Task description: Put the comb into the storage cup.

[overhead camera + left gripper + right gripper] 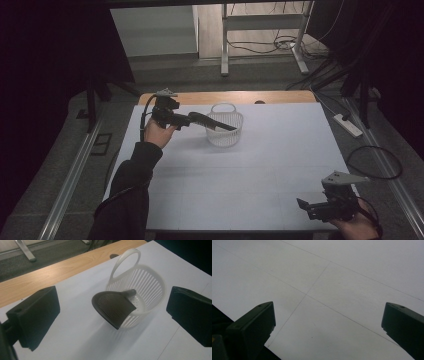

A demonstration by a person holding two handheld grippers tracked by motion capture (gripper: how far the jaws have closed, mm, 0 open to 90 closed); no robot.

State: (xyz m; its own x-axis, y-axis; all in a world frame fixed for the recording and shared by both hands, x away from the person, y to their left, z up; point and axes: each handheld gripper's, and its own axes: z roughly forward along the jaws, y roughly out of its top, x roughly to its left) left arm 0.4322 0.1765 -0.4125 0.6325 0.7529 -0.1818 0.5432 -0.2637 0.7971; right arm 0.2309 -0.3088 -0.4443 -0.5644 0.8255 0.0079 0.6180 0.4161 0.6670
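The black comb [113, 310] rests tilted across the rim of the white slatted basket [150, 287], teeth end hanging outside the near wall and handle end pointing down into the bowl; this placement suggests it has been dropped in rather than seated, and it may tip either way. The basket stands upright near the far edge of the counter [280, 165], left of centre, loop handle raised on its far side. The left claw [200, 120] hovers just beside the basket on its left, jaws spread wide with nothing between them; in the left gripper view the comb lies centred between the two jaws, so the claw appears aligned either to release or to re-grasp it. The right claw [312, 207] waits at the near right corner of the counter, well apart from the basket, jaws spread and empty, pointed at bare surface. The counter carries a white sheet with faint fold lines; a wooden strip shows along the far edge. Beyond it lie grey floor, a metal frame, loose cables and a power strip; the room is dim
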